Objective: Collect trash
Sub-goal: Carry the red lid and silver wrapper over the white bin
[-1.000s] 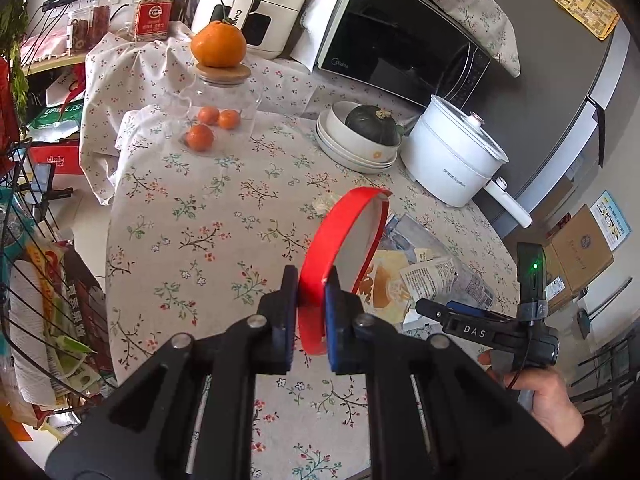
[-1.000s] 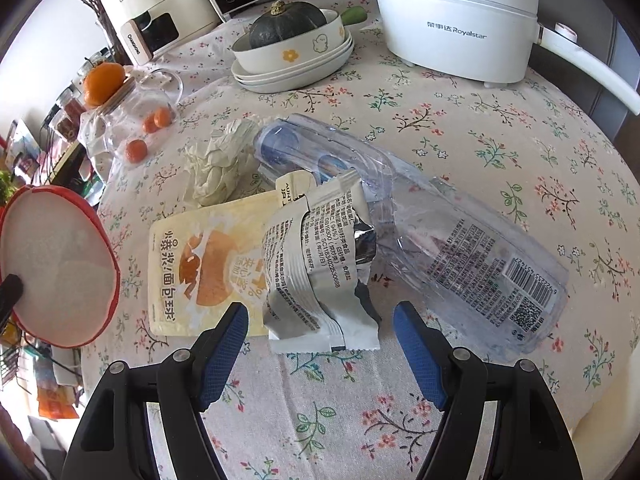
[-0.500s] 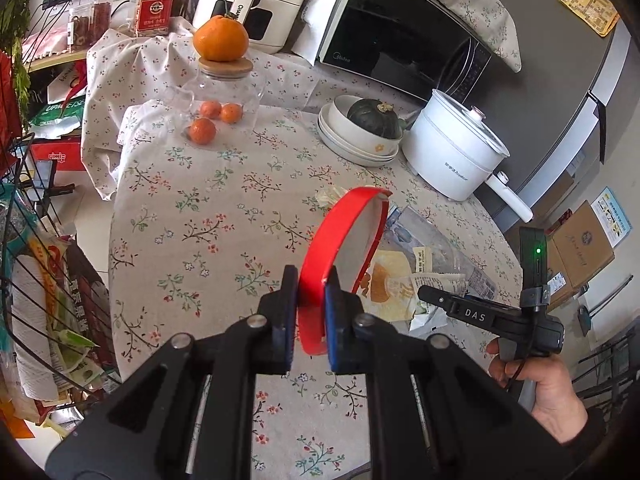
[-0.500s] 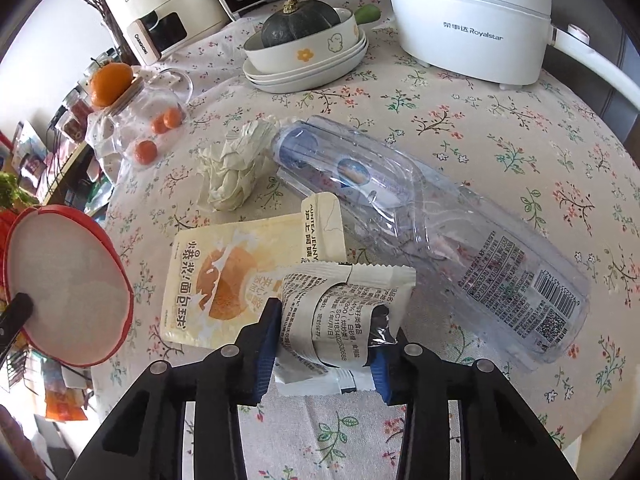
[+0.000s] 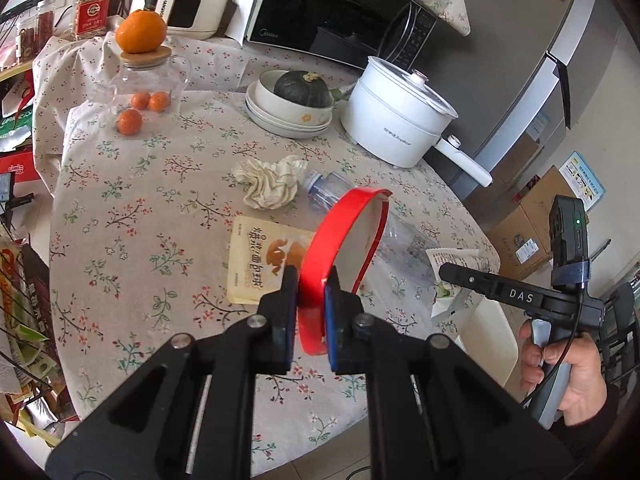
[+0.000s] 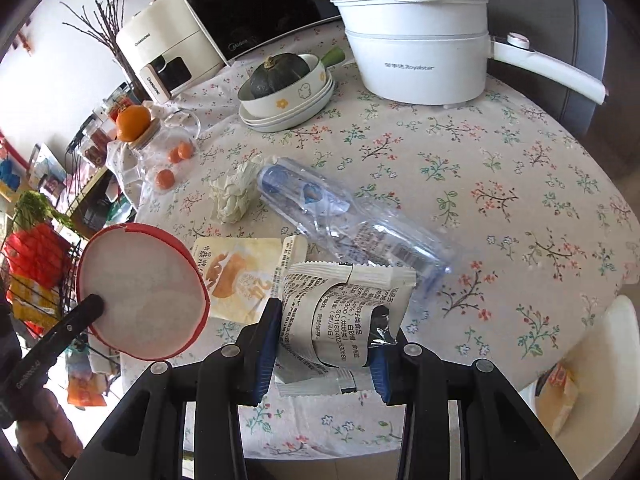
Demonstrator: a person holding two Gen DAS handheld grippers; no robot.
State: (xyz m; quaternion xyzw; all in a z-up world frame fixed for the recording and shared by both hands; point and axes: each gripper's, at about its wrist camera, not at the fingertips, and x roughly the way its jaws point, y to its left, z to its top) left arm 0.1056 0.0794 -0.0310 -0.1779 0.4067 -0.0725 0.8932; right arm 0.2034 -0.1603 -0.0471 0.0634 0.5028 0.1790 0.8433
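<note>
Left tool (image 5: 311, 292): clamped on the near rim of a red bowl (image 5: 344, 248), held tilted above the counter (image 5: 132, 200).
Right tool (image 6: 324, 332): jaws have just closed on a crumpled white wrapper (image 6: 344, 308), lifted off the counter's near edge.
Yellow snack pouch (image 6: 236, 276): flat, just left of the wrapper.
Clear bottle (image 6: 344, 216): on its side, beyond the wrapper.
Crumpled paper (image 6: 234, 196): beside the bottle's far-left end.
</note>
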